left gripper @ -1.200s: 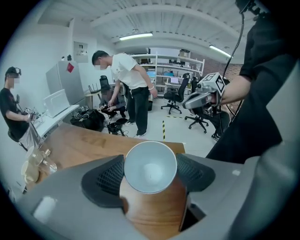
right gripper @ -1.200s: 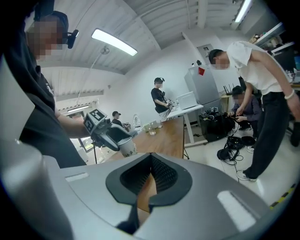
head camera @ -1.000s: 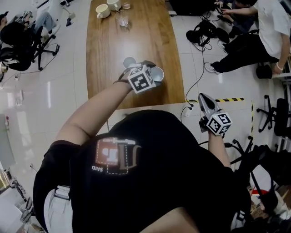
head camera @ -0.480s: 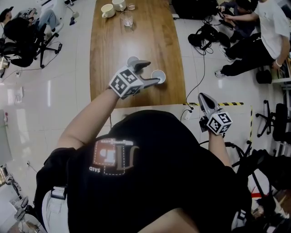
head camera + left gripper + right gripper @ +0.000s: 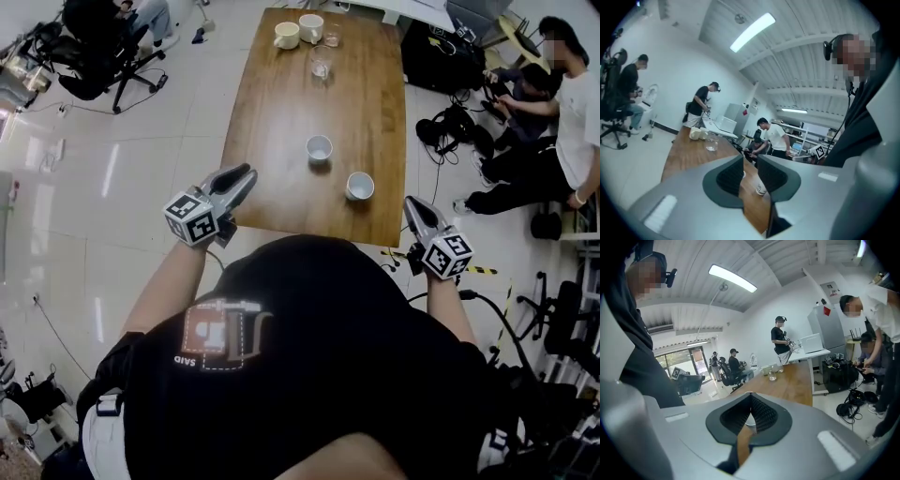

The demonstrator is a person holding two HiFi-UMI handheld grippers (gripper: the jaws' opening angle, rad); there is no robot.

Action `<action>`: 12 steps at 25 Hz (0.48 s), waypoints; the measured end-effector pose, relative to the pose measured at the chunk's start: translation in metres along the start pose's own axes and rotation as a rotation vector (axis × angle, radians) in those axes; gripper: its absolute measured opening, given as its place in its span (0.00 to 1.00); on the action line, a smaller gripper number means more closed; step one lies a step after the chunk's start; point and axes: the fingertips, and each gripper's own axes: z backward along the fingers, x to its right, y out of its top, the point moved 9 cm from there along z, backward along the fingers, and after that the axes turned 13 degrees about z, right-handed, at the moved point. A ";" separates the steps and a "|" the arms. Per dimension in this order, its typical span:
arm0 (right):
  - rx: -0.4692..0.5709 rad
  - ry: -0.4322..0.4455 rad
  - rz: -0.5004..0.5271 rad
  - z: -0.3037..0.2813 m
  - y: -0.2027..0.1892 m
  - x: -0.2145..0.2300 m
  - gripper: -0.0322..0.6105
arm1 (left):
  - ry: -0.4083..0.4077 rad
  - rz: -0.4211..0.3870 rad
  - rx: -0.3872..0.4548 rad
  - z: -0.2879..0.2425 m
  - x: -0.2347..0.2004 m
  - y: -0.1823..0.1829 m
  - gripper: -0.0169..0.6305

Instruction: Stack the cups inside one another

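Two white cups stand apart on the wooden table [image 5: 272,122]: one [image 5: 319,148] mid-table, the other [image 5: 359,186] nearer the front edge. My left gripper [image 5: 246,172] hangs off the table's near left corner, away from both cups. Its jaws have just been closing, nothing is between them, and a narrow gap remains. In the left gripper view the nearer cup [image 5: 761,188] shows beyond the left gripper [image 5: 750,161]. My right gripper [image 5: 411,202] is shut and empty beyond the table's near right corner; in the right gripper view a cup [image 5: 750,421] shows beyond it [image 5: 751,397].
Two cream mugs [image 5: 286,35] [image 5: 310,27] and a glass [image 5: 321,67] sit at the table's far end. People sit among cables and bags [image 5: 450,131] on the floor to the right. Office chairs [image 5: 94,56] stand at the far left.
My left gripper has drawn back from the two cups to the table's near left corner, rolled over, and its jaws have narrowed. The cups stay on the table. The right gripper stays shut.
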 end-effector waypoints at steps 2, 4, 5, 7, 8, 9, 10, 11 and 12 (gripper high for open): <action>-0.005 0.025 0.010 -0.014 0.003 -0.005 0.07 | 0.058 0.035 0.044 0.024 -0.012 -0.007 0.10; -0.011 0.047 0.016 -0.025 0.005 -0.009 0.07 | 0.105 0.068 0.076 0.042 -0.022 -0.015 0.03; -0.017 0.058 0.018 -0.030 0.005 -0.012 0.07 | 0.119 0.091 0.092 0.049 -0.025 -0.019 0.03; -0.028 0.074 0.023 -0.037 0.005 -0.017 0.07 | 0.124 0.134 0.120 0.058 -0.030 -0.023 0.03; -0.031 0.080 0.025 -0.041 0.005 -0.019 0.07 | 0.121 0.148 0.128 0.060 -0.032 -0.024 0.03; -0.034 0.085 0.027 -0.043 0.005 -0.021 0.07 | 0.117 0.155 0.131 0.062 -0.032 -0.024 0.03; -0.038 0.089 0.028 -0.045 0.005 -0.024 0.07 | 0.112 0.156 0.130 0.063 -0.032 -0.024 0.03; -0.042 0.093 0.030 -0.045 0.006 -0.026 0.07 | 0.110 0.152 0.128 0.064 -0.032 -0.023 0.03; -0.046 0.095 0.031 -0.046 0.005 -0.027 0.07 | 0.109 0.149 0.127 0.064 -0.032 -0.022 0.03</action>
